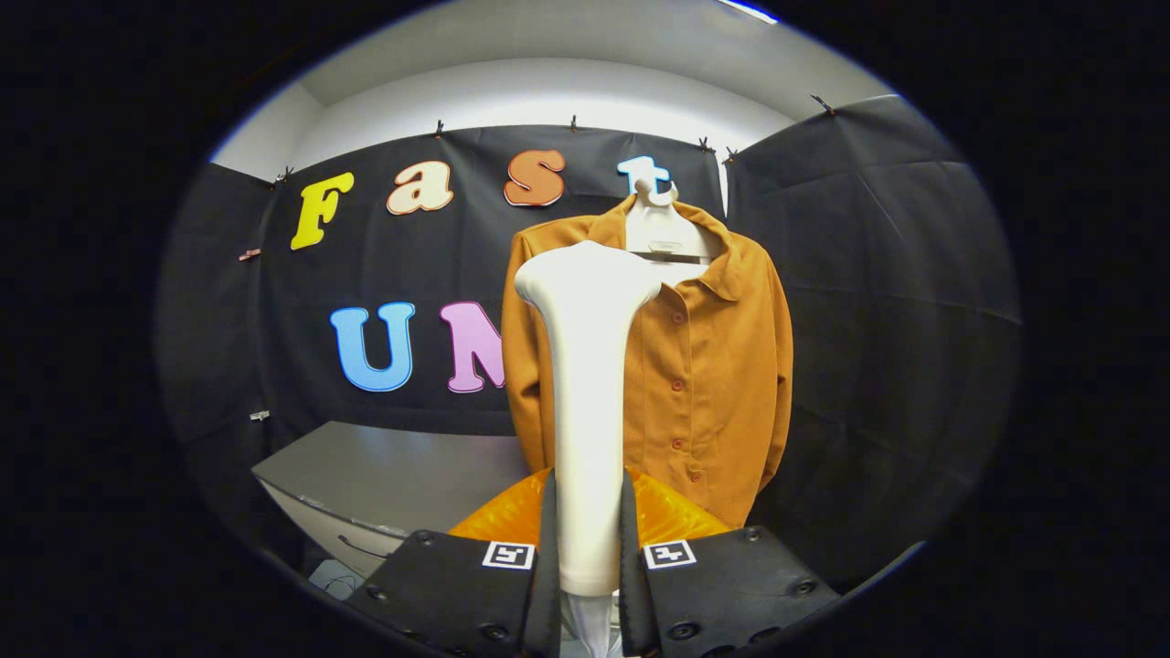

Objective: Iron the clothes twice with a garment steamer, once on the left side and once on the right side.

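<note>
An orange-brown button-up shirt (708, 366) hangs on a white hanger (665, 230) against the booth's black wall. My gripper (587, 539) is shut on the handle of a white garment steamer (587, 384), both fingers pressing its sides. The steamer stands upright between the fingers, and its wide head (585, 274) is up at the shirt's left shoulder and chest. I cannot tell whether the head touches the cloth. The steamer hides the shirt's left front panel.
A grey table (384, 475) stands to the left, below the shirt, with a drawer front along its near edge. An orange translucent piece (672, 512) shows just behind the fingers. Black cloth walls close in on the back and right.
</note>
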`<state>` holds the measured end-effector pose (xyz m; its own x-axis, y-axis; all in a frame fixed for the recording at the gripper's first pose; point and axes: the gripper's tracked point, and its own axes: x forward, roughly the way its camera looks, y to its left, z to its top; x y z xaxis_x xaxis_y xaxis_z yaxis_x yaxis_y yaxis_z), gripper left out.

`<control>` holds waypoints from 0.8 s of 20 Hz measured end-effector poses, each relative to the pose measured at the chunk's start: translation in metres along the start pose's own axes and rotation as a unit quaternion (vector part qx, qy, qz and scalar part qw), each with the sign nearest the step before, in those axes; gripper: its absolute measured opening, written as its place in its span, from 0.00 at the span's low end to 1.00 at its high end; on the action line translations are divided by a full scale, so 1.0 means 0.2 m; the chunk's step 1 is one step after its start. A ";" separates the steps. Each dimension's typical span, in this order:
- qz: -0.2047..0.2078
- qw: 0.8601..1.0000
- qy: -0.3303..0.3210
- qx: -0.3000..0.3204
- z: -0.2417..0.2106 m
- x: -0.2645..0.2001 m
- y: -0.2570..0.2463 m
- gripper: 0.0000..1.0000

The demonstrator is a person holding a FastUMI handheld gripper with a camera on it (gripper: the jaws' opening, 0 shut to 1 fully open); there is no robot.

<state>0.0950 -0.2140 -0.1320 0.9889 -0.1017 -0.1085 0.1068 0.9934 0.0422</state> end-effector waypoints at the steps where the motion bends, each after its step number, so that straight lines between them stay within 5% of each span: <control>1: 0.003 1.000 -0.004 0.003 0.03 0.00 0.05 0.29; 16: 0.025 0.999 -0.040 0.007 0.28 0.00 0.49 0.29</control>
<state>0.1114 -0.1198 -0.0715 0.9981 -0.0567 -0.0255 0.0581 0.9966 0.0586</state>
